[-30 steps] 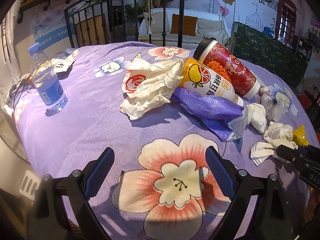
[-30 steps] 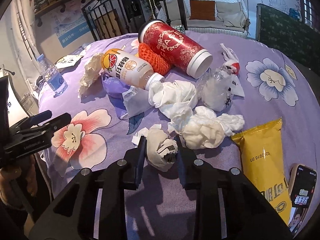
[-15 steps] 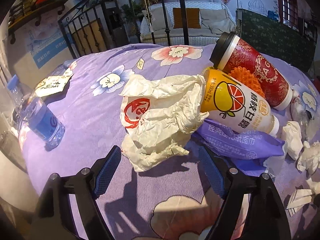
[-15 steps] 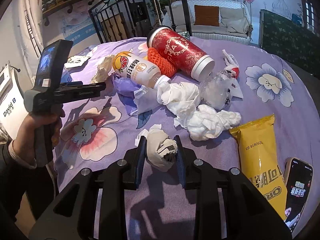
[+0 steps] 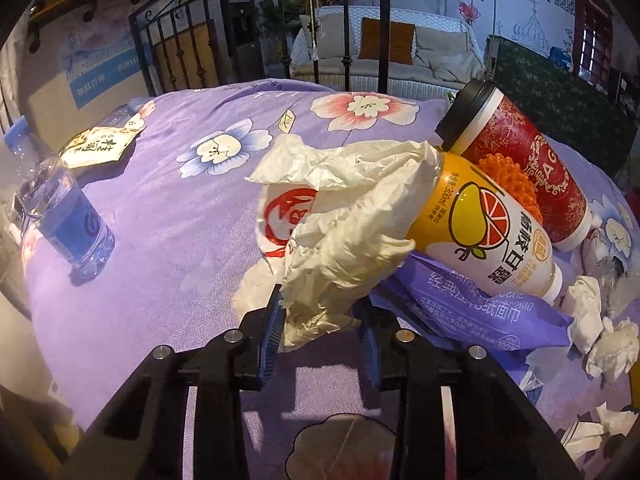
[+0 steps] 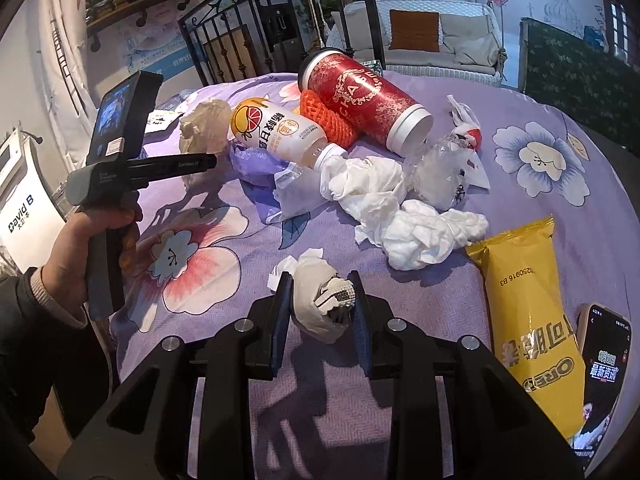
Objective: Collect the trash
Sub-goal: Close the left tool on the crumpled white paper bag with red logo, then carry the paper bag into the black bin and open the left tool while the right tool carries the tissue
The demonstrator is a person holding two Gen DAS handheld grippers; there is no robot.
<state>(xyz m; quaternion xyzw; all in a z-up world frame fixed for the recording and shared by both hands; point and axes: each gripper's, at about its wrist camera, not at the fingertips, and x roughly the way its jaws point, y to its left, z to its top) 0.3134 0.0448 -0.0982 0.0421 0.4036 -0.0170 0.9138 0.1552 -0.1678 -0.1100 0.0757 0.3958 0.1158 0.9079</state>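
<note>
left wrist: left gripper [image 5: 320, 312] clamps crumpled wrapper [image 5: 344, 232]; right gripper [image 6: 320, 312] pinches tissue wad [image 6: 316, 300].

The left gripper [image 5: 320, 312] has its jaws closed in on crumpled paper [image 5: 340, 236]. The right gripper [image 6: 320, 304] pinches a tissue wad [image 6: 320, 300] between its pads. The person's left hand [image 6: 80, 240] grips the left tool's handle, sleeve at the wrist.

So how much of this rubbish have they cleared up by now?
Hardly any; no bin or cleared pile shows. In hand: the right gripper pinches a small paper wad, and the left gripper is closed on the crumpled paper bag. Left on the bed: the red cup, juice bottle, purple wrapper, white tissues and yellow Oreo pack.
</note>
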